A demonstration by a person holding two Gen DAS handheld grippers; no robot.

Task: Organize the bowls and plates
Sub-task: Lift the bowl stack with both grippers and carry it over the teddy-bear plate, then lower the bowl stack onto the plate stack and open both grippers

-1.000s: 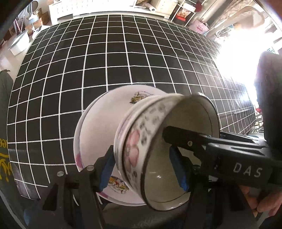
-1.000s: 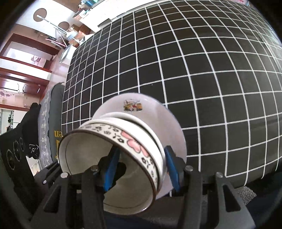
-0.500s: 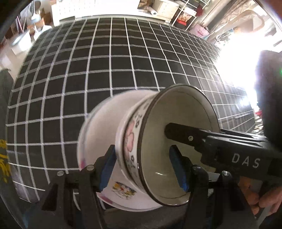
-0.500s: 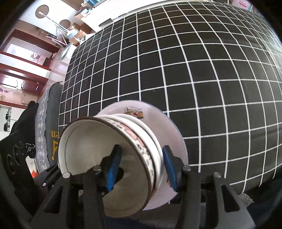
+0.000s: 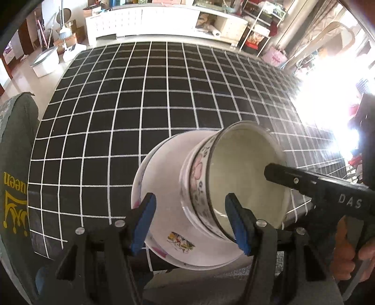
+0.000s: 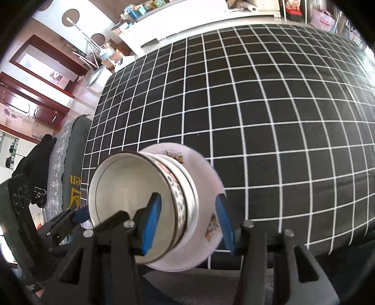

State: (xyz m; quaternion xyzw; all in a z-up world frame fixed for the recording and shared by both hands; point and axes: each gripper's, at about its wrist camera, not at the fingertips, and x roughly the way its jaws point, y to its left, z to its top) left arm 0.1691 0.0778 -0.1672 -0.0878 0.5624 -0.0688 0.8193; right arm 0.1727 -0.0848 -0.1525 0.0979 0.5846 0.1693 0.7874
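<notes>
- Bowls and plate form one tilted stack, gripped by both tongs and raised above the near edge of the black checked tablecloth (image 5: 164, 98); everything below is placed against this stack.
- Left of the stack, in the left wrist view, a dark cushion with yellow lettering (image 5: 14, 201) lies at the cloth's edge.
- Left gripper (image 5: 189, 223) stands about half open, clamped across the stack: one blue pad sits on the back of the white plate (image 5: 164, 187), the other inside the top bowl.
- Flowered bowl (image 5: 243, 178), with pink blooms on its outer wall and a dark rim, sits uppermost, mouth tipped to the right in that view; a second bowl rim shows just beneath it.
- Right of the stack there, the right tongs' black finger reaches into the flowered bowl, and a hand (image 5: 351, 253) holds the handle.
- From the right wrist view, the right gripper (image 6: 187, 223) is also about half open, one pad inside the flowered bowl (image 6: 131, 194), the other behind the plate (image 6: 206, 187).
- Beyond the stack, a white cabinet (image 5: 150, 21) stands past the cloth's far edge.
</notes>
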